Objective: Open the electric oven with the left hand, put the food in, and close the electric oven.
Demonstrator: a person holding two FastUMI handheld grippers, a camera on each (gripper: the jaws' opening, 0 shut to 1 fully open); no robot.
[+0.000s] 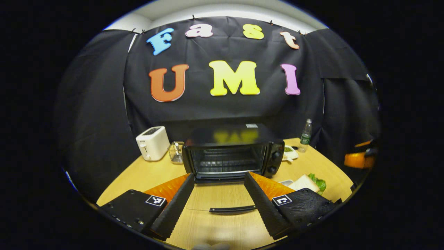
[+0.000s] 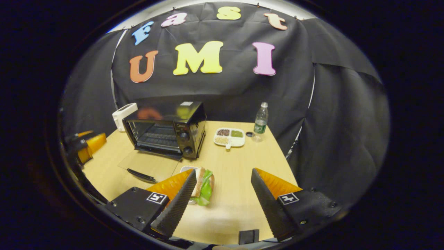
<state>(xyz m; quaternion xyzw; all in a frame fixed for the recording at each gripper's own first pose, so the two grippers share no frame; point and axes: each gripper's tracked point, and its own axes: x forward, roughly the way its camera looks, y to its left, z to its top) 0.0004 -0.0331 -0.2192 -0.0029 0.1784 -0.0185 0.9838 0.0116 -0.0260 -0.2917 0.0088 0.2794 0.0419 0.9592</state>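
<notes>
One of three steps looking done: oven (image 1: 229, 156) sitting at the back of the table (image 1: 145, 177) with its glass door (image 2: 149, 163) dropped flat toward the front, handle (image 1: 232, 209) lying between the left gripper's fingers without touching them. Rack inside showing bare, nothing loaded yet.

Left gripper (image 1: 218, 205) hovering in front of the open door, jaws spread wide, gripping nothing. Facing straight into the oven mouth.

Right gripper (image 2: 222, 201) hanging over the near right part of the table, jaws also spread, holding nothing. Sandwich (image 2: 203, 185) with green lettuce resting on a small plate just beside the right gripper's left finger (image 2: 177, 205), partly hidden behind it; contact impossible to judge from here. Same sandwich showing in the left gripper view to the right of the oven, near the table edge.

Remaining, judging from the layout: picking up the food, carrying it left to the rack, then lifting the door shut.

Also standing around, untouched: white toaster (image 1: 152, 143) left of the oven, small wire basket (image 1: 176, 152) beside it, divided tray of grains (image 2: 229, 136) and water bottle (image 2: 261, 118) to the oven's right.
</notes>
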